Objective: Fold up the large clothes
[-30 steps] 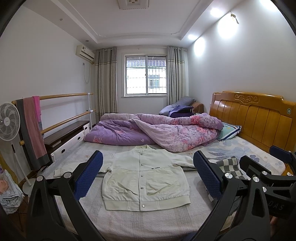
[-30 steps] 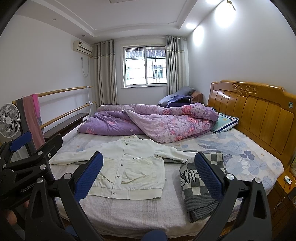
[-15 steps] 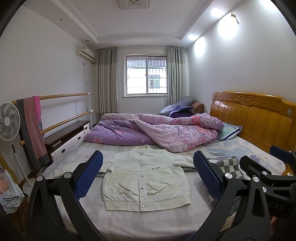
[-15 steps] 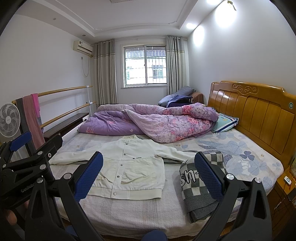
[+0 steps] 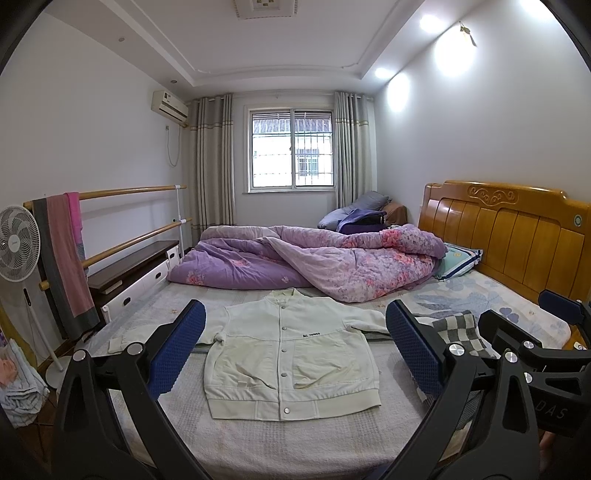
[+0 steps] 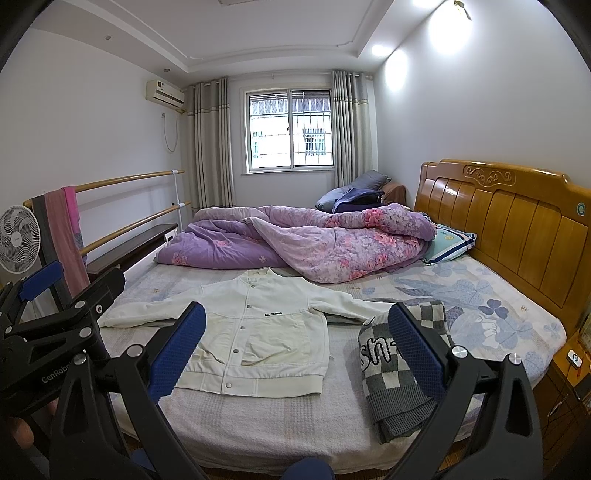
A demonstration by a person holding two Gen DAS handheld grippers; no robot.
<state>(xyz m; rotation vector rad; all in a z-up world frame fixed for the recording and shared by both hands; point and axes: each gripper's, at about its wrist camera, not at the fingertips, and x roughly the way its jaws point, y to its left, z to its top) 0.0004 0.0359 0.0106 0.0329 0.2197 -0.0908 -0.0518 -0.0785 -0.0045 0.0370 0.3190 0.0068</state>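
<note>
No displacement since the earlier frames — both tools remain stationary. Left gripper (image 5: pixel 295 345) and right gripper (image 6: pixel 295 345): jaws spread wide, holding nothing, above the bed (image 5: pixel 295 443). White jacket (image 5: pixel 291 354) lies flat, buttoned, beside a folded checkered sweater (image 6: pixel 402 365).

White walls, a barred window (image 5: pixel 293 147) between grey curtains (image 5: pixel 214 162), an air conditioner (image 5: pixel 170 106), a wooden headboard (image 5: pixel 506 232) and bright ceiling spotlights (image 5: pixel 426 22).

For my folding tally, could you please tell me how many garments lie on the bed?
2: a white jacket spread flat mid-bed, and a folded checkered sweater to its right near the edge. Others may hide under the quilt.
</note>
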